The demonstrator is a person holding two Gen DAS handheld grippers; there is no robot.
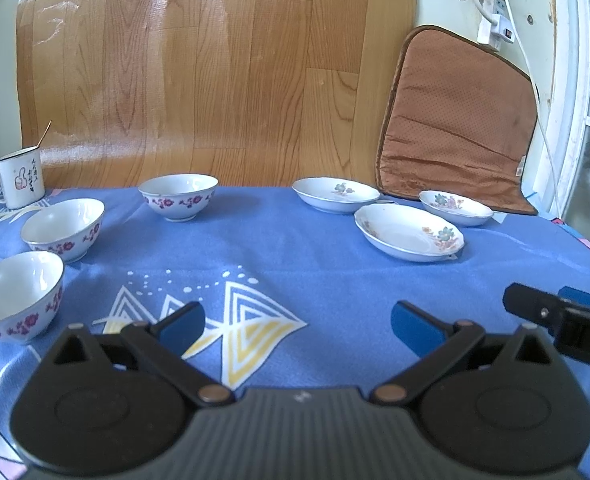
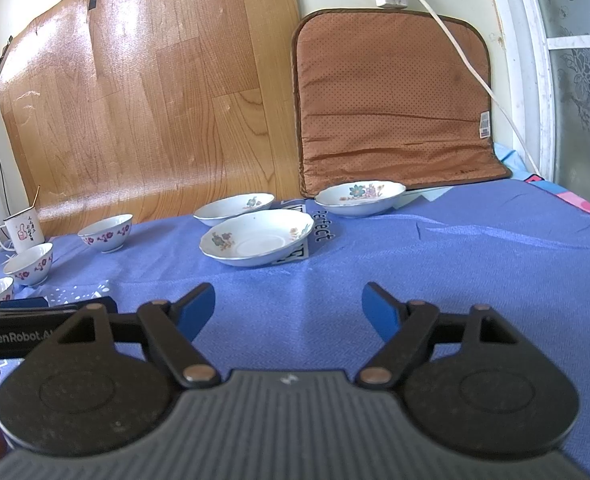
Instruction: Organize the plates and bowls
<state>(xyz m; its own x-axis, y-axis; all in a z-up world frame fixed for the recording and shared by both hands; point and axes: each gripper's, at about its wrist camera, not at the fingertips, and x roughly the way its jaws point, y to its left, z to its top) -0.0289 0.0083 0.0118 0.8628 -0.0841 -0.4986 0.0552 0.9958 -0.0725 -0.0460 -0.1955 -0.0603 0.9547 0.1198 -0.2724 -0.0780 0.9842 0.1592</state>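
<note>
Three white bowls with purple flowers stand on the blue cloth at the left: a near one (image 1: 17,294), a middle one (image 1: 63,227) and a far one (image 1: 178,196). Three flowered white plates lie at the right: a near one (image 1: 409,231), a far left one (image 1: 336,194) and a far right one (image 1: 455,207). The same plates (image 2: 257,238) and bowls (image 2: 107,232) show in the right wrist view. My left gripper (image 1: 298,322) is open and empty above the cloth. My right gripper (image 2: 289,307) is open and empty, to the right of the left one.
A white enamel mug (image 1: 17,182) stands at the far left. A brown cushion (image 1: 457,120) leans on the wall behind the plates. A wood-pattern sheet (image 1: 215,68) covers the wall. A power strip with cables (image 1: 495,12) hangs at the upper right.
</note>
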